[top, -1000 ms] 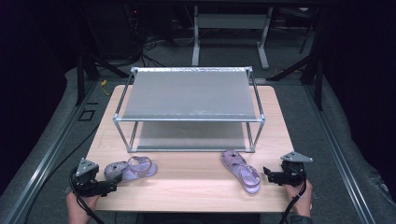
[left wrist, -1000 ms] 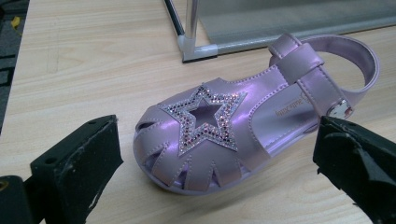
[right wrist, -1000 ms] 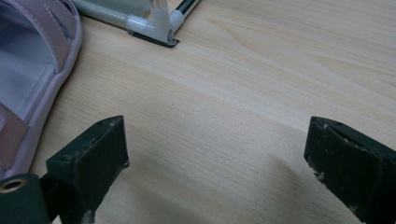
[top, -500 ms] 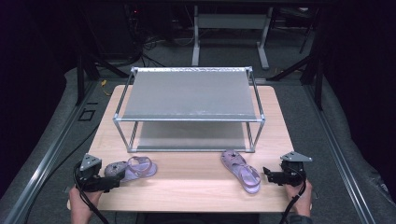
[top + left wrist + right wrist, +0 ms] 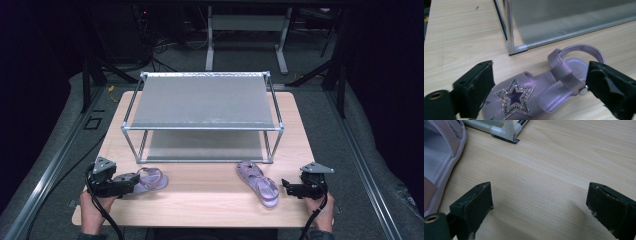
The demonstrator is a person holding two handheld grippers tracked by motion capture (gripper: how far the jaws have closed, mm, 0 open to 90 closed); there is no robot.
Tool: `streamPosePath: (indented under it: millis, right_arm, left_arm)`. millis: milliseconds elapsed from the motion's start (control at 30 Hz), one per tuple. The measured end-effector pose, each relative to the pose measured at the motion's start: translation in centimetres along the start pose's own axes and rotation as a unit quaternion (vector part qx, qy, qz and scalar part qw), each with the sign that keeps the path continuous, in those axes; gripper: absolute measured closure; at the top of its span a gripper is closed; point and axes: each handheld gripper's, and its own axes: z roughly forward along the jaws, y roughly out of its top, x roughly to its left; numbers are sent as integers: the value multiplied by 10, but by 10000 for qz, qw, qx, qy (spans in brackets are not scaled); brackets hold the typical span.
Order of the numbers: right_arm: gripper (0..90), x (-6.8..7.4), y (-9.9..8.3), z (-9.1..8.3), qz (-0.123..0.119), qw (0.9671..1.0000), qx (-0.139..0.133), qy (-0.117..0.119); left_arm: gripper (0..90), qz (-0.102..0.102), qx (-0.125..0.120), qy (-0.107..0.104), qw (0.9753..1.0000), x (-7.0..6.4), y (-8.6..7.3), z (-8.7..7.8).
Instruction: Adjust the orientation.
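While both tools gape wide, left tool (image 5: 131,181) straddling one, two purple sandals (image 5: 148,180) lie before one rack (image 5: 202,122)

Both tongs low and spread wide, one at each near corner.

I hold the left tongs (image 5: 131,181) in my left hand (image 5: 92,210), jaws gaping and pointing inward; my right hand (image 5: 320,210) keeps the right tongs (image 5: 286,185) level, jaws likewise wide apart.

I see a two-tier metal rack (image 5: 202,117) standing mid-frame on the wooden table (image 5: 300,130), grey shelves above and below. Behind it, at the top of the frame, a white metal stand (image 5: 245,37) sits on the dark floor.
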Motion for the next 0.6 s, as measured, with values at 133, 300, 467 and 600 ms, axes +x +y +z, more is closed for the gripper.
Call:
streamPosePath:
  millis: [133, 300, 467, 600]
  right_arm:
    - [64, 0, 0, 0, -35, 10000, 6, 0]
    - [64, 0, 0, 0, -23, 10000, 11, 1]
    - [65, 0, 0, 0, -24, 10000, 13, -1]
    - [65, 1, 0, 1, -22, 10000, 14, -6]
  left_arm:
    - [173, 8, 81, -78, 9999, -1, 6, 8]
    - [285, 9, 232, -171, 9996, -3, 11, 17]
    - [405, 32, 454, -276, 9986, -8, 10, 25]
    - [477, 21, 594, -355, 9976, -9, 8, 32]
